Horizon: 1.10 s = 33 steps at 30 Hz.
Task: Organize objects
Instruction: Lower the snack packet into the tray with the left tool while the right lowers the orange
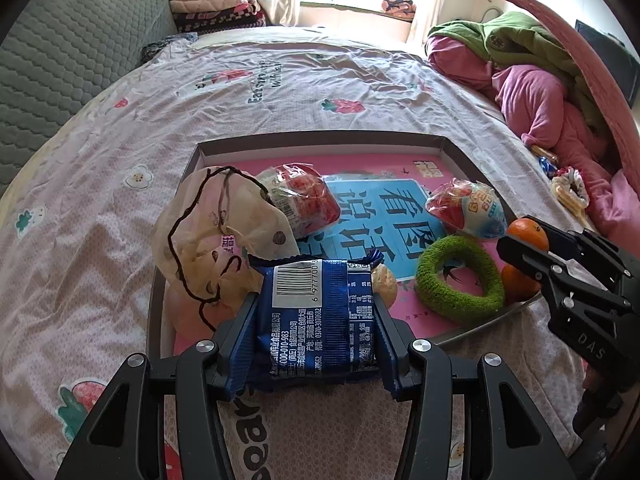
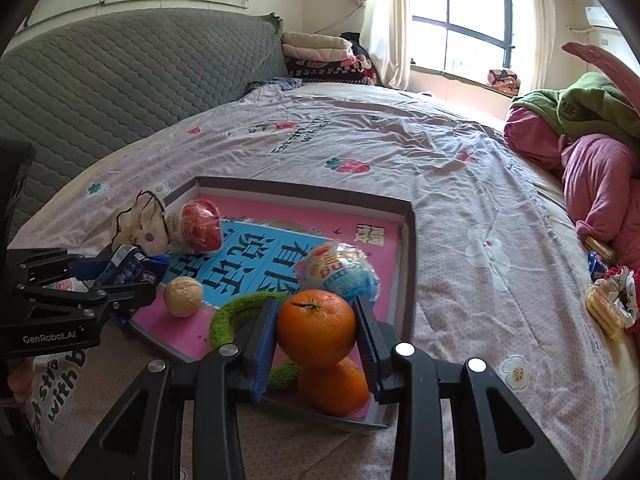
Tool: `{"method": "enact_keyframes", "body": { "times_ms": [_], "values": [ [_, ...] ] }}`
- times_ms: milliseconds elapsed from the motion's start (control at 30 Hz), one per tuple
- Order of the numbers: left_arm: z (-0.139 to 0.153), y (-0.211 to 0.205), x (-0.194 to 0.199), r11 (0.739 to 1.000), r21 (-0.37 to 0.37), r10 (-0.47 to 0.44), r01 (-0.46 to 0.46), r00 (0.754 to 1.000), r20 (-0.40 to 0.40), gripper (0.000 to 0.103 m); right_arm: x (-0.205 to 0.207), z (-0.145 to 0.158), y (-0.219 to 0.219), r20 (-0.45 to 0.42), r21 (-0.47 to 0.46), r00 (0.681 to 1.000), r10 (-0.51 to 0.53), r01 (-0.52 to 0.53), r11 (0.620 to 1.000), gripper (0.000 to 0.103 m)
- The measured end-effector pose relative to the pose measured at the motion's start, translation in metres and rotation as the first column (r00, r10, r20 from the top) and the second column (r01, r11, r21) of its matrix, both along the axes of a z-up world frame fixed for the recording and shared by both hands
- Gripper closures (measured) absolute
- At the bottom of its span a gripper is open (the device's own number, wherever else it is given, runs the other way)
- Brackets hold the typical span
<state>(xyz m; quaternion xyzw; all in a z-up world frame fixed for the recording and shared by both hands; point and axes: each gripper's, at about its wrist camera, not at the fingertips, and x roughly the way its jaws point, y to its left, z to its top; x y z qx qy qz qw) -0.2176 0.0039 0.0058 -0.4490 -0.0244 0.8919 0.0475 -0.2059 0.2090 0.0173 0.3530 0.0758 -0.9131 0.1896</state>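
Low in the frame, the left claw (image 1: pixel 316 320) grips a crinkly blue foil packet (image 1: pixel 316 312). The right claw (image 2: pixel 316 332) clamps a round, dimpled orange (image 2: pixel 316 328) above the shallow cardboard tray (image 2: pixel 408 264)

Daylight floods in from the dark-framed window (image 2: pixel 476 24) behind pale translucent curtains (image 2: pixel 384 20), and its panes are blown out to near white in both views. The pink flower-printed bedsheet (image 1: pixel 360 80) is evenly, softly lit, with only faint shadows in its creases. Crinkled clear plastic on the round red-and-white snack packet (image 1: pixel 308 196) catches small glints. Both fisheye pictures bend straight lines strongly and darken to black at the corners. Focus is sharp throughout, without motion blur.
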Motion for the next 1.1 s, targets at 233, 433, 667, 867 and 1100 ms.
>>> {"method": "enact_keyframes", "body": {
  "times_ms": [233,433,667,867,1100],
  "values": [
    [-0.003,0.001,-0.003,1.000,-0.004,0.002,-0.002,1.000,0.003,0.050,-0.002,-0.004,-0.003,-0.003,0.025,1.000,-0.005,0.005,1.000,0.065],
    [-0.005,0.001,-0.005,1.000,-0.007,0.002,-0.002,1.000,0.004,0.050,-0.005,-0.006,-0.005,-0.005,0.038,1.000,-0.008,0.008,0.999,0.065],
    [-0.005,0.001,-0.007,1.000,-0.005,0.000,0.000,1.000,0.005,0.050,-0.017,-0.013,-0.002,-0.011,0.054,0.999,-0.036,0.036,0.998,0.065],
    [-0.006,0.002,-0.007,1.000,-0.002,-0.005,0.005,1.000,0.006,0.050,-0.027,-0.021,0.003,0.020,0.046,0.998,-0.062,0.061,0.997,0.065],
    [-0.007,0.003,-0.008,1.000,0.002,-0.004,0.004,1.000,0.005,0.050,-0.031,-0.025,0.009,0.048,0.012,0.996,-0.077,0.076,0.997,0.065]
  ]
}}
